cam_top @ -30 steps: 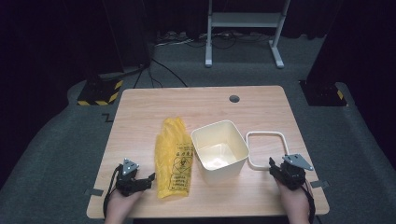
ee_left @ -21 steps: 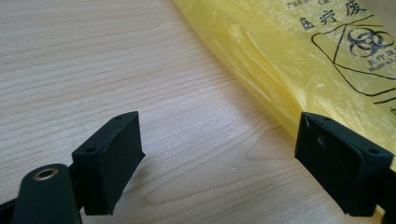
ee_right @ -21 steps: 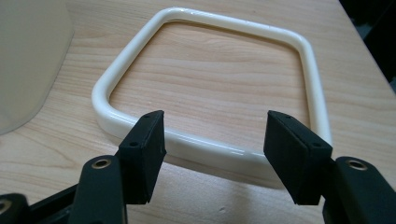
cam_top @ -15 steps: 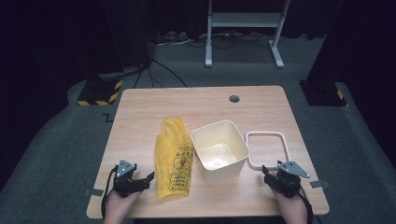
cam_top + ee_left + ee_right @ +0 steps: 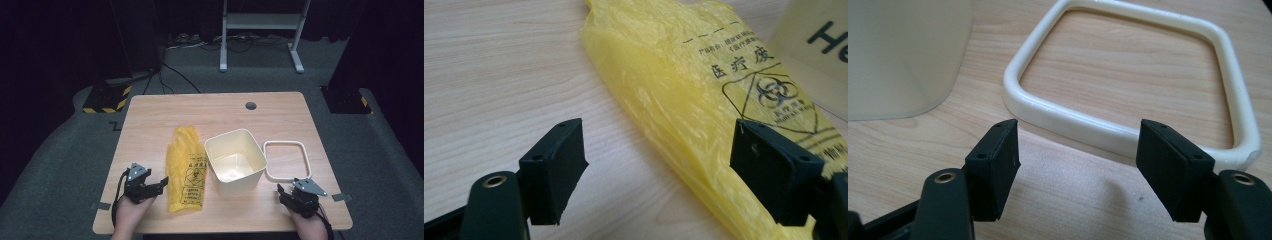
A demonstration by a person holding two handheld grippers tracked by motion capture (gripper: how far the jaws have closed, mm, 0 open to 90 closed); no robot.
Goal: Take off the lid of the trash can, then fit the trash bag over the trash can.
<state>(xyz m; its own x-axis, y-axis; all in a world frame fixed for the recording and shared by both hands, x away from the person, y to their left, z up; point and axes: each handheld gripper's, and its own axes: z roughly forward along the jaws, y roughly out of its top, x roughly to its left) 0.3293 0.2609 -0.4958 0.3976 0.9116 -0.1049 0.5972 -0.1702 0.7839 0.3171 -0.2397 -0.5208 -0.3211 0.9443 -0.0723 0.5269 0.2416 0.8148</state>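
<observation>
Wooden table (image 5: 150, 130): left hand-held gripper (image 5: 161, 183), closing, jaws spread beside crumpled yellow plastic bag (image 5: 186, 167); right hand-held gripper (image 5: 283, 192) spread before cream plastic rectangular ring (image 5: 284, 160).

The high view looks forward and down from above the person's side onto the whole wooden table (image 5: 150, 120), taking in the grey floor and the white stand legs (image 5: 260, 30) beyond its far edge. The left gripper view rides low over the tabletop and looks along its own two black jaws, very near the yellow biohazard bag (image 5: 684, 80), which the high view also shows left of the cream bin (image 5: 235, 160). The right gripper view sits just as low and close, facing the white rectangular frame (image 5: 1128, 135) with the bin's wall at its left edge, both likewise seen from above.
</observation>
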